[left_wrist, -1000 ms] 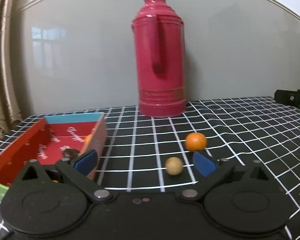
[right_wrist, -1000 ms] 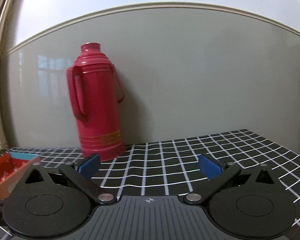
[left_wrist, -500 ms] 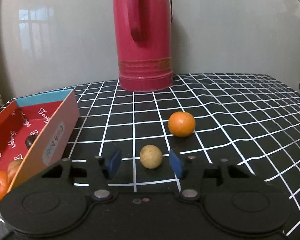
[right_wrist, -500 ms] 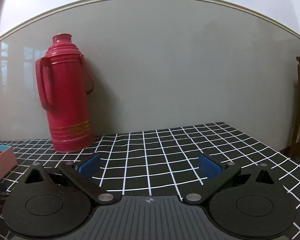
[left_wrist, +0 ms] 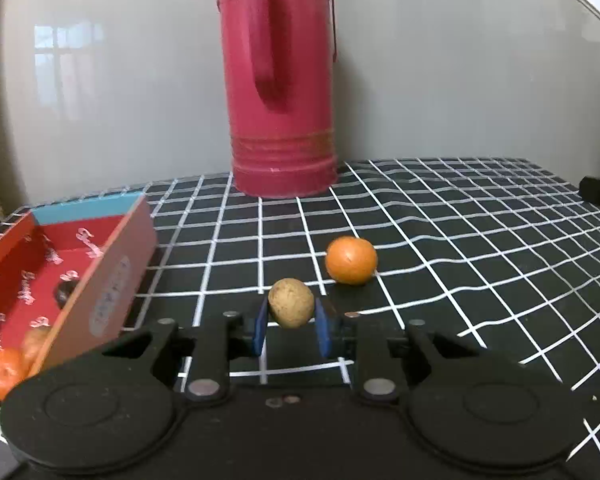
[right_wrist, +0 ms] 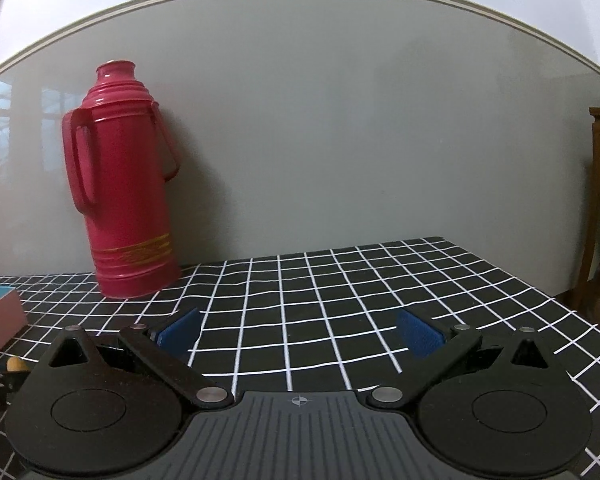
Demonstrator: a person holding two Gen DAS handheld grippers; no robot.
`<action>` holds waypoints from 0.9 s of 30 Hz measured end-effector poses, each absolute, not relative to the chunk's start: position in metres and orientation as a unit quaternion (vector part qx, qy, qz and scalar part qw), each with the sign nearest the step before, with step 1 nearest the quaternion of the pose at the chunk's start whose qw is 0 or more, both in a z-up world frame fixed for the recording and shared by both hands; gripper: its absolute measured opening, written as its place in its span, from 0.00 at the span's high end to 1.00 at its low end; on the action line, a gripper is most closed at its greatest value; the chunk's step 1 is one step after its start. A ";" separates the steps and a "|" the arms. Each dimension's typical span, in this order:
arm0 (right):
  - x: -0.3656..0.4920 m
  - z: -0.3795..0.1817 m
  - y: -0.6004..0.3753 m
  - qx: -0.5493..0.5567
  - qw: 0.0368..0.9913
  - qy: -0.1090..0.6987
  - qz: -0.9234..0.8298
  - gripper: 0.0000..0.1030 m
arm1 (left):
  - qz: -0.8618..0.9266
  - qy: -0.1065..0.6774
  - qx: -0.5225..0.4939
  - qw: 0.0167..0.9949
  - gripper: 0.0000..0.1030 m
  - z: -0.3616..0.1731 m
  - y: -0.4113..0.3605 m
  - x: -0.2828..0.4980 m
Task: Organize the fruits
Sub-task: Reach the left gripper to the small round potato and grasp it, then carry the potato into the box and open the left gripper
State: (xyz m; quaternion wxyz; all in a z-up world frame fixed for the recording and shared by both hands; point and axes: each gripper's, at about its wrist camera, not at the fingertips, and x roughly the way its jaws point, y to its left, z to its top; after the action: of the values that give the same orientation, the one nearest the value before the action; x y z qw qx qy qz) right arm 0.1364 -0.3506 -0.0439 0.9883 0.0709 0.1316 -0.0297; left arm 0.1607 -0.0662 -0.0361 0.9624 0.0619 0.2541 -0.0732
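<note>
Left gripper [left_wrist: 291, 326] clamped on a small tan round fruit [left_wrist: 291, 308], one blue pad [left_wrist: 260, 328] pressed against each flank, the fruit's top bulging above the pads and its underside just over the black-and-white checked cloth [left_wrist: 480, 248]; jaws just been closing onto it, now at their tightest. Slightly ahead and to the right of those fingertips, close by but apart from the held fruit, an orange [left_wrist: 351, 260] lying on the cloth. Off to the left of the left gripper, a red open box [left_wrist: 112, 276] with pale lettering inside, tipped at an angle in the fisheye view, holding a few oranges [left_wrist: 4, 372] at its near corner and a dark round item [left_wrist: 66, 294] further in, too blurred to name. Straight ahead, well beyond both fruits, a tall red thermos flask [left_wrist: 280, 92] standing upright against the grey wall. Right gripper [right_wrist: 298, 330] spread wide, nothing between the blue pads [right_wrist: 418, 336], only bare checked cloth [right_wrist: 340, 288] showing through the gap; the same flask [right_wrist: 124, 184] ahead and to its left, a corner of the box [right_wrist: 0, 316] at the far left edge.
</note>
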 end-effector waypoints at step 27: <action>0.145 -0.041 -0.238 0.068 0.984 0.147 0.069 0.00 | 0.128 0.171 0.009 0.977 0.10 -0.003 0.080 0.108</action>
State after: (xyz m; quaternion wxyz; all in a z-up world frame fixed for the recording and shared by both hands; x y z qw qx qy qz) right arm 0.1454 -0.2381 -0.0407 0.9844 0.0676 0.1474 0.0689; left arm 0.1078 0.0796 -0.0030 0.9769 0.0091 0.1709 0.1277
